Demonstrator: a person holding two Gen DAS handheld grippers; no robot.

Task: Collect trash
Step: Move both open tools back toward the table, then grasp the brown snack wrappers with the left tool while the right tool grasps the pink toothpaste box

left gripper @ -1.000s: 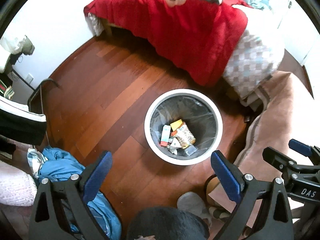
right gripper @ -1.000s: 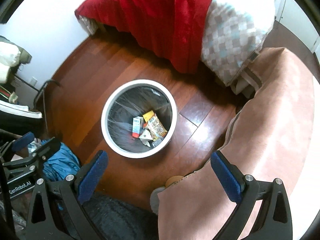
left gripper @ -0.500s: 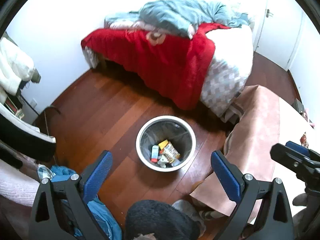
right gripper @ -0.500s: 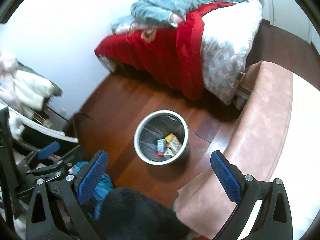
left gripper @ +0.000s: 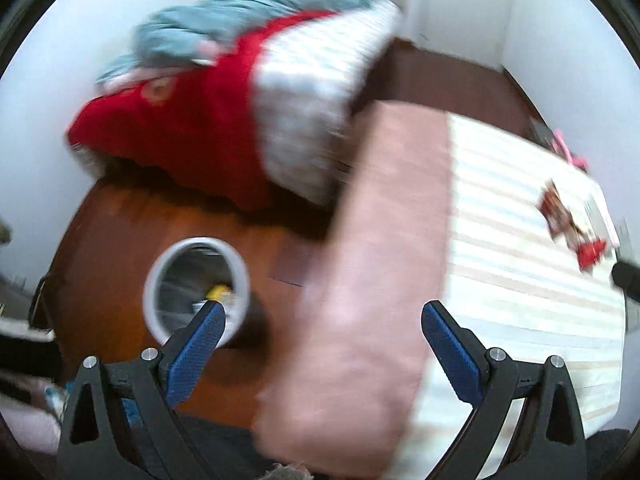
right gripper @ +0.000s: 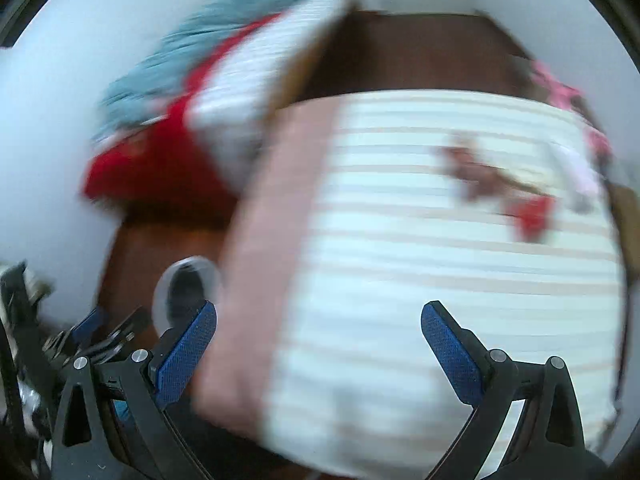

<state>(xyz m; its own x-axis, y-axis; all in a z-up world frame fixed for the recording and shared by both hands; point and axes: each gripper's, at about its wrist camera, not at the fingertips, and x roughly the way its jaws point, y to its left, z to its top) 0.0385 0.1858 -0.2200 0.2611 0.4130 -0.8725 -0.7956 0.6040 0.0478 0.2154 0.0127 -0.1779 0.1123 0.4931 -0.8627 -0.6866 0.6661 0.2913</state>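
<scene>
A round white trash bin (left gripper: 198, 286) with a dark liner stands on the wood floor at the lower left, with several wrappers inside. The bin (right gripper: 188, 280) shows small and blurred in the right wrist view. Red and brown wrappers (left gripper: 570, 224) lie on the striped cloth at the far right; the same wrappers (right gripper: 504, 190) appear blurred in the right wrist view. My left gripper (left gripper: 320, 344) is open and holds nothing. My right gripper (right gripper: 318, 344) is also open and holds nothing, above the striped surface.
A table with a striped cloth (left gripper: 520, 280) and a pink cover edge (left gripper: 380, 280) fills the right side. A bed with a red blanket (left gripper: 180, 128) and blue bedding stands behind. Both views are motion-blurred. A pink item (right gripper: 560, 88) lies at the table's far edge.
Both grippers have swung up and to the right, away from the bin and toward the striped table. The bin has slid to the lower left of both views. Jaws stayed open.
</scene>
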